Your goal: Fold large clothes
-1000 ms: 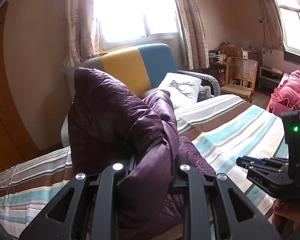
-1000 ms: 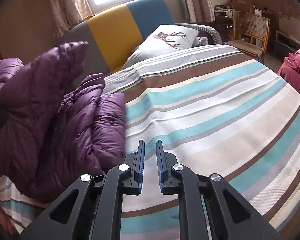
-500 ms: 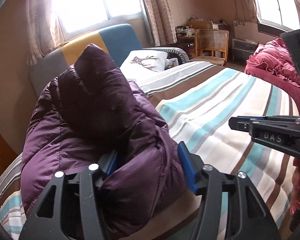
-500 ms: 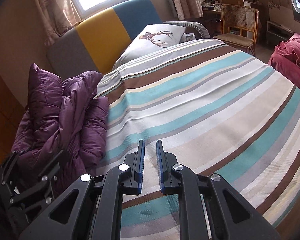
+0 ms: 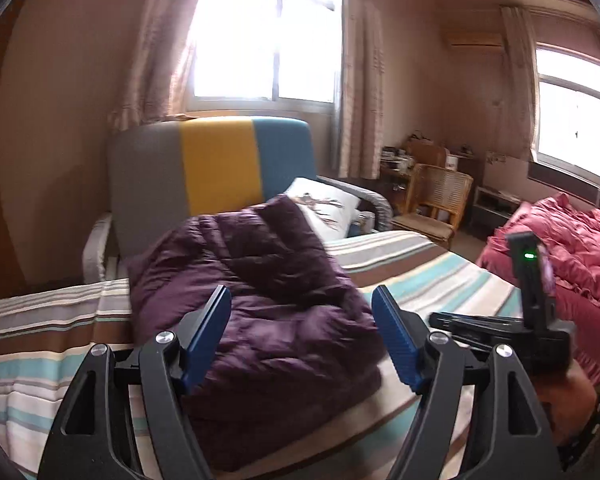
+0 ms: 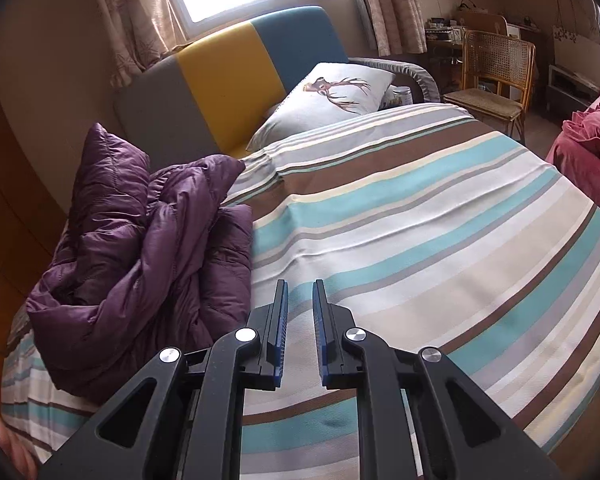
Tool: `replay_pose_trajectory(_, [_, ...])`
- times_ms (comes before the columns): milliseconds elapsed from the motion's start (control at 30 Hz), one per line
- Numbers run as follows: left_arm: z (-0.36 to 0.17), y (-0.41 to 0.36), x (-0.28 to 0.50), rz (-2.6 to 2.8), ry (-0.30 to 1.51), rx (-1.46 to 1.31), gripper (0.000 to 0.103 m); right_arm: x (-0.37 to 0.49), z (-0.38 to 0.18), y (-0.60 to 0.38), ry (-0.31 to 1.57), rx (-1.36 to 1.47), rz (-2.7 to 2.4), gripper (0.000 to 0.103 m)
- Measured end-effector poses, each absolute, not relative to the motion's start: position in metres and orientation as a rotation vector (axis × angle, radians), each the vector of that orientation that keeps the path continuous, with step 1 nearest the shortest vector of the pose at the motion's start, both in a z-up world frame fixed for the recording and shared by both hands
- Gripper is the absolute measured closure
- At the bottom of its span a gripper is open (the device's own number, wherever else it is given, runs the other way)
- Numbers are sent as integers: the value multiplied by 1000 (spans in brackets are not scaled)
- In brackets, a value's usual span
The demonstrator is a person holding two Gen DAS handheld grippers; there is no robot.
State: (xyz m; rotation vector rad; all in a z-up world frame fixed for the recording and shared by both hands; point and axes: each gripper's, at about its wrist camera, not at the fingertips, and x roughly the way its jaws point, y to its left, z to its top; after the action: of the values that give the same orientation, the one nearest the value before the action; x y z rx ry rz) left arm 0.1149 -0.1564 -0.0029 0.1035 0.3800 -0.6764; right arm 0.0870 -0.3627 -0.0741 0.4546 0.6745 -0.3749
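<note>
The purple down jacket (image 6: pixel 148 248) lies bunched at the near-left corner of the bed (image 6: pixel 440 216), close to the left edge and below the headboard (image 6: pixel 228 80). To the right of the jacket the striped bedcover is bare as far as the bed's right edge.

The left gripper (image 5: pixel 302 334) has just been opening; its jaws stand wide, with the jacket (image 5: pixel 268 304) seen between them but the pads not pressing on it. The right gripper (image 6: pixel 301 332) has its jaws nearly together with nothing between them, over the bare bedcover just right of the jacket.

Only the left wrist view shows the right gripper's body and the hand (image 5: pixel 568 400) holding it. Only the right wrist view shows the full pillow (image 6: pixel 332 100) right of the headboard.
</note>
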Motion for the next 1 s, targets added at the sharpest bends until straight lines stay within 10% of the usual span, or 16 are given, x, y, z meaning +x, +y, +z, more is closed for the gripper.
replay_pose_trajectory(633, [-71, -147, 245, -466, 719, 62, 44, 155, -11, -305, 670, 293, -196, 88])
replay_pose_trajectory(700, [-71, -148, 244, -468, 722, 58, 44, 165, -11, -299, 680, 281, -185, 33])
replay_pose_trajectory(733, [-70, -149, 242, -468, 722, 60, 44, 169, -10, -296, 674, 274, -174, 30])
replay_pose_trajectory(1000, [-66, -169, 237, -497, 704, 122, 44, 214, -39, -303, 772, 203, -278, 81])
